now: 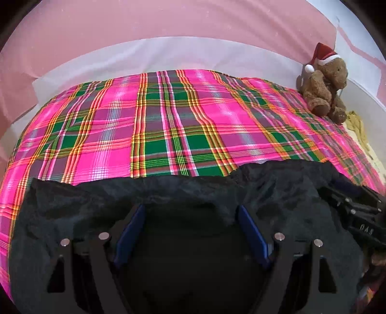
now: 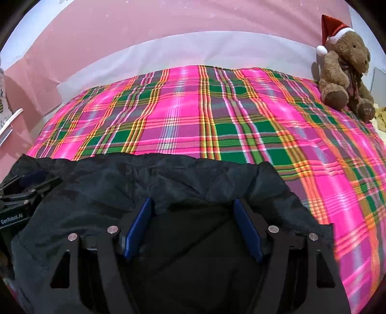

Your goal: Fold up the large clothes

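A dark navy garment (image 1: 188,193) lies across the near part of the pink and green plaid bedspread (image 1: 168,116). It also fills the lower part of the right wrist view (image 2: 168,178). My left gripper (image 1: 191,210) is open, its blue pads (image 1: 130,231) spread wide over the garment, with the fabric bunched between and under the fingers. My right gripper (image 2: 193,205) is open the same way, its blue pads (image 2: 140,227) apart over the cloth. Each gripper shows at the edge of the other's view, the right one (image 1: 354,207) and the left one (image 2: 21,193).
A brown teddy bear (image 1: 325,84) in a Santa hat sits at the far right of the bedspread, also in the right wrist view (image 2: 345,72). Yellowish cloth (image 1: 357,125) lies beside it. A pink wall (image 1: 168,19) and white sheet edge (image 1: 168,55) lie beyond.
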